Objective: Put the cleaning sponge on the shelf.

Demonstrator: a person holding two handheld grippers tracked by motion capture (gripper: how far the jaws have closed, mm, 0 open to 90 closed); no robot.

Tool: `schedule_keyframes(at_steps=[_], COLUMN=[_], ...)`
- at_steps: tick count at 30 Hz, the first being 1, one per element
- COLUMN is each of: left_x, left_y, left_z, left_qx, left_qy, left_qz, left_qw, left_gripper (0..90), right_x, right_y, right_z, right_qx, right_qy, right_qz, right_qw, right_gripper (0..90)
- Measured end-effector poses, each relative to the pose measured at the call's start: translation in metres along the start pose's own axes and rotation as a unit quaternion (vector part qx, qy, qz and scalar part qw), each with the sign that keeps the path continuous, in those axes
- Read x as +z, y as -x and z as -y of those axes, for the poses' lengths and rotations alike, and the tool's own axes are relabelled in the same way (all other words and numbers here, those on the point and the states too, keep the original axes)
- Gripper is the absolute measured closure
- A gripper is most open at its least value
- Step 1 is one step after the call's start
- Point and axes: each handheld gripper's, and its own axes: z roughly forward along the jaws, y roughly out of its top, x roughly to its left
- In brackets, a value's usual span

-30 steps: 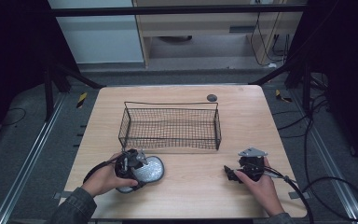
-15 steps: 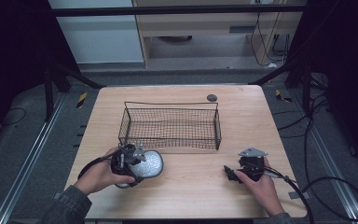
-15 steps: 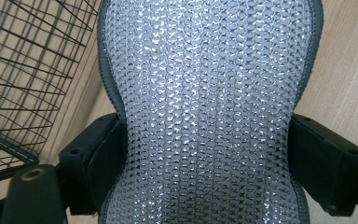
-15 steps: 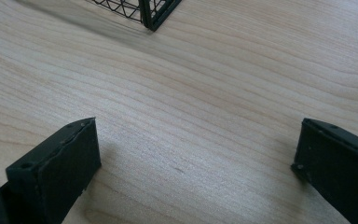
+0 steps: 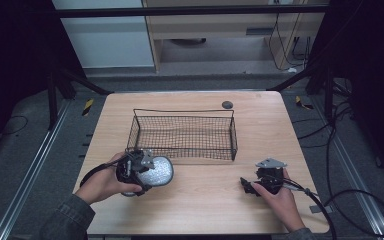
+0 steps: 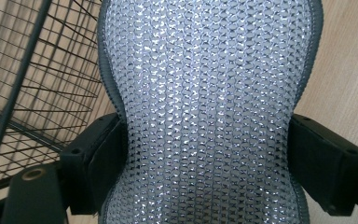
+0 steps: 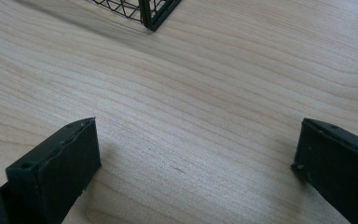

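Observation:
A silvery sparkling oval pad (image 5: 159,172) with a grey rim hangs just above the wooden table (image 5: 205,210), in front of the wire basket (image 5: 180,111). My left gripper (image 5: 147,166) is shut on the pad. In the left gripper view the pad (image 6: 209,93) is pinched narrow between the two black fingers (image 6: 95,156), and the basket (image 6: 32,88) stands close on the left. My right gripper (image 5: 245,186) rests at the front right of the table. Its jaws stand open over bare wood (image 7: 196,154), with the basket's corner (image 7: 151,11) farther ahead.
A small black disc (image 5: 227,104) lies near the table's far edge, behind the basket. Cables trail from both grippers off the front and right edges. Dark frame posts and floor rails surround the table.
My left gripper has risen with the silvery pad, lifting it off the table toward the basket's front wall. The right gripper has stayed in place.

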Motion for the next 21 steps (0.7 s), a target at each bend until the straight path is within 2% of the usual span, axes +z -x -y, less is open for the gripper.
schedule_keyframes(at_steps=[12, 13, 17, 18, 21], left_x=[-0.016, -0.019, -0.023, -0.027, -0.032], left_y=[-0.012, -0.015, -0.02, -0.023, -0.028], left_z=[-0.007, -0.009, -0.011, -0.013, -0.016], left_qx=[0.005, 0.01, 0.012, 0.019, 0.02], left_qy=[0.005, 0.004, 0.002, 0.002, 0.003], left_qz=[-0.016, -0.024, -0.029, -0.036, -0.046], left_qw=[0.9998, 0.9997, 0.9995, 0.9992, 0.9987], left_gripper=[15.3, 15.3, 15.3, 15.3, 15.3], right_x=[0.0, 0.0, 0.0, 0.0, 0.0], right_y=[0.0, 0.0, 0.0, 0.0, 0.0], right_z=[0.0, 0.0, 0.0, 0.0, 0.0], right_qx=[0.0, 0.0, 0.0, 0.0, 0.0], right_qy=[0.0, 0.0, 0.0, -0.001, 0.0], right_qz=[0.0, 0.0, 0.0, 0.0, 0.0], right_qw=[1.0, 1.0, 1.0, 1.0, 1.0], right_gripper=[0.4, 0.4, 0.4, 0.4, 0.4])
